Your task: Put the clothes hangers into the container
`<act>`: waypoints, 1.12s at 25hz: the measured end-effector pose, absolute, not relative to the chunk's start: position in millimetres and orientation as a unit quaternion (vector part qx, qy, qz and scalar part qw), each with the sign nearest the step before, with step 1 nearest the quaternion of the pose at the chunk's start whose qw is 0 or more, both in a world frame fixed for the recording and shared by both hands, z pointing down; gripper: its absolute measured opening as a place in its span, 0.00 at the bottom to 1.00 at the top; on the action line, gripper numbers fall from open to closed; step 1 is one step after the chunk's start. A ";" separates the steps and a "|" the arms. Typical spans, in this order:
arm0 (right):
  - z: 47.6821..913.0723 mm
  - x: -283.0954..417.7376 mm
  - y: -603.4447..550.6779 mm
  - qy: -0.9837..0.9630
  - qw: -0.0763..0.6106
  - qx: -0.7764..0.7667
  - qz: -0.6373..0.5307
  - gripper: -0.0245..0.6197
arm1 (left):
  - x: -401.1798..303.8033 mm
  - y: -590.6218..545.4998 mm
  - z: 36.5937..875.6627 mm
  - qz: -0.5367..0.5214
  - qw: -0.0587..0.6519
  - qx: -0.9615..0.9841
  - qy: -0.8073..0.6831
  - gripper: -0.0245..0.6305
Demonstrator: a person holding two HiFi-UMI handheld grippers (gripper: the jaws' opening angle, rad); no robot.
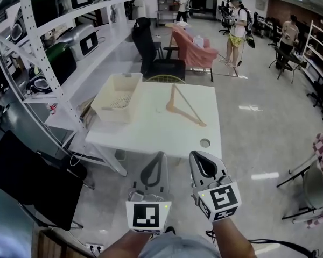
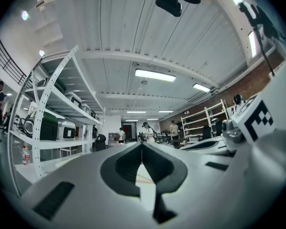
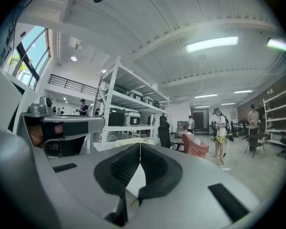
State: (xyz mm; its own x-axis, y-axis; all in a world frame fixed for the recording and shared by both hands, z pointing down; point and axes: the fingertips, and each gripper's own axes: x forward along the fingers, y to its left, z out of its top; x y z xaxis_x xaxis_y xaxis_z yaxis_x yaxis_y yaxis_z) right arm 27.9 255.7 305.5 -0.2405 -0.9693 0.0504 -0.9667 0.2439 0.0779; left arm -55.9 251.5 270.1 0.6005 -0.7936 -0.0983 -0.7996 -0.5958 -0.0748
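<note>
- Left gripper (image 1: 161, 156): jaws pressed together with nothing between them. Its own view (image 2: 142, 145) shows the two dark pads meeting in a thin seam.
- Right gripper (image 1: 195, 155): the same, jaws fully together and empty, confirmed in its own view (image 3: 140, 145).
- Both grippers are held side by side, short of the near edge of the white table (image 1: 161, 136). The person's forearms are cut off at the bottom of the head view.
- Count: one wooden hanger (image 1: 189, 105). It lies flat on the table, ahead of both sets of fingertips and well apart from them, a little nearer the right gripper's line.
- The hanger's hook is too thin to make out clearly.
- Count: one cream container (image 1: 112, 115). It sits at the table's left edge, ahead and to the left of the left fingertips and well apart from the hanger. Only part of its perforated floor shows, and the near inside wall is hidden.
- In both gripper views the jaw bodies block most of the table, leaving a pale sliver below the seam. The hanger cannot be picked out there.
- At least three people stand far beyond the table, too small for detail.
</note>
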 end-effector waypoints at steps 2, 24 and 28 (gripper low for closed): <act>310.1 28.5 246.5 -0.785 0.046 0.618 -0.013 0.06 | -55.6 240.5 276.2 0.025 0.051 -0.895 0.443 0.06; 359.1 101.0 130.4 -0.774 0.060 0.629 0.034 0.06 | 3.5 118.9 328.4 -0.034 0.025 -0.899 0.437 0.06; 356.0 124.7 83.4 -0.783 0.060 0.618 0.037 0.06 | 17.4 71.2 325.0 -0.043 0.049 -0.891 0.450 0.06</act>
